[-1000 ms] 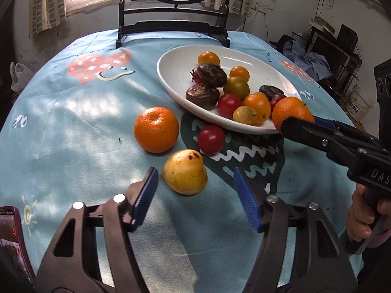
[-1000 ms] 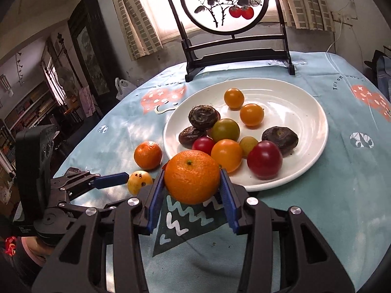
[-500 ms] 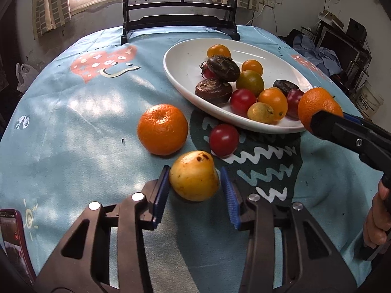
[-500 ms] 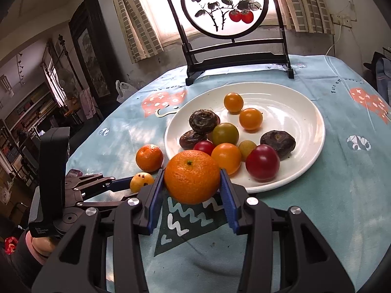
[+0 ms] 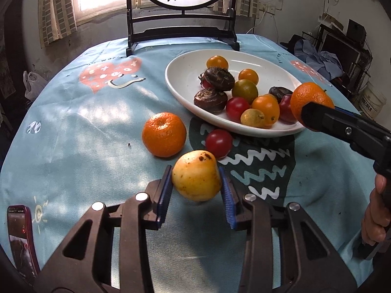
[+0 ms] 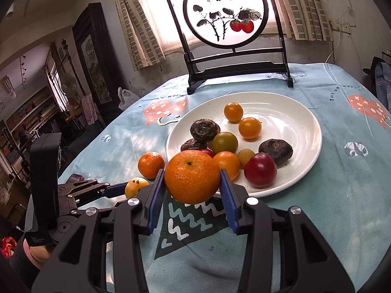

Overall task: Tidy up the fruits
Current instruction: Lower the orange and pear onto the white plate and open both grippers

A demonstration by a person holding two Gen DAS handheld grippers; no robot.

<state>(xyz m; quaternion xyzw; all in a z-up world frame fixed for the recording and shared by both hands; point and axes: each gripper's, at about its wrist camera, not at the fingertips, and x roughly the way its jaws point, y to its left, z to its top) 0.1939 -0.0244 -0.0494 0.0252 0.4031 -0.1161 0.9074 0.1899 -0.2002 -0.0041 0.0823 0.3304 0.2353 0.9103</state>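
Observation:
My left gripper (image 5: pixel 195 188) is shut on a yellow spotted fruit (image 5: pixel 196 175) and holds it just above the blue tablecloth. My right gripper (image 6: pixel 191 183) is shut on an orange mandarin (image 6: pixel 191 175), held in the air by the near rim of the white plate (image 6: pixel 293 112). The plate (image 5: pixel 185 73) holds several small tomatoes and dark water chestnuts. A second mandarin (image 5: pixel 163 134) and a red tomato (image 5: pixel 218 142) lie on the cloth beside the plate. The right gripper with its mandarin (image 5: pixel 309 97) also shows in the left wrist view.
A black wooden stand with a round painted screen (image 6: pixel 227 14) stands at the table's far edge behind the plate. A red phone (image 5: pixel 20 234) lies at the near left edge. The blue cloth (image 5: pixel 73 127) covers the round table.
My left gripper closed on the yellow fruit and lifted it off the cloth. My right gripper rose a little with its mandarin, still near the plate's rim.

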